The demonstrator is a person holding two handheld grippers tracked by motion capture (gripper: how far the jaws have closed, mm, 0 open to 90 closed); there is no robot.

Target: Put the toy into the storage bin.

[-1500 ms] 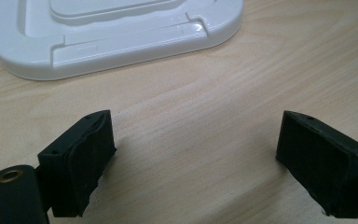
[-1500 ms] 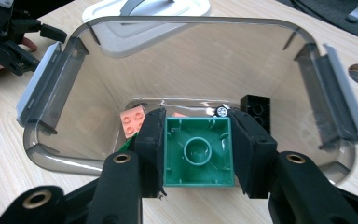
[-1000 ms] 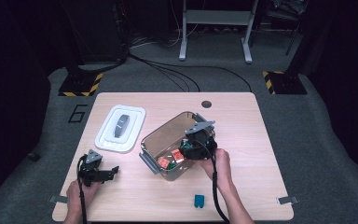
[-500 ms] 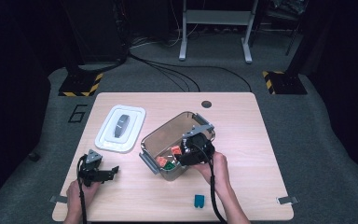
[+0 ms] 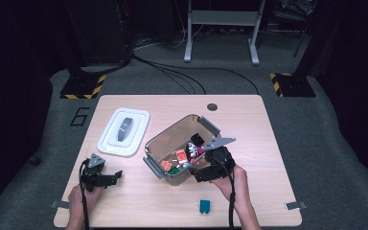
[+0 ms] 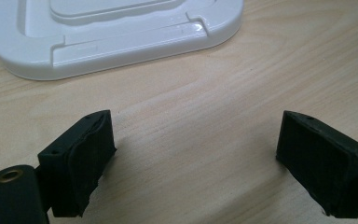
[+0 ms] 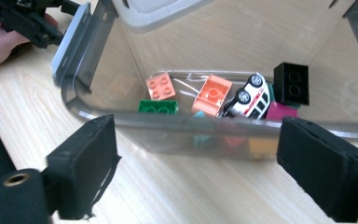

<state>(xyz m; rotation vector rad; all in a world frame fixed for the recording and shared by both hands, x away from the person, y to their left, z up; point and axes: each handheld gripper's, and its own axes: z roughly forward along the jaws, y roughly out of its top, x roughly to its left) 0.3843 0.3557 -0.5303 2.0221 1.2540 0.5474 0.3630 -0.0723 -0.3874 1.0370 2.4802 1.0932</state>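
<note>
On the left, my left gripper (image 5: 116, 174) sits low over the bare table (image 5: 249, 120) with its jaws spread wide and nothing between them, just short of the white lid (image 5: 124, 132), which lies flat beside the bin, I'd judge so the bin stays open for loading. In the middle, the clear bin (image 5: 179, 125) stands at an angle on the table, holding orange bricks (image 7: 213, 99), a green brick (image 7: 157, 107), a black brick (image 7: 291, 83) and a toy car (image 7: 250, 99). My right gripper (image 5: 197, 171) hangs just outside its near wall; its jaws have just been opening and hold nothing now, which reads to me as a piece let go into the bin. One teal brick (image 5: 204, 206) lies loose on the table near the front edge, likely next.
</note>
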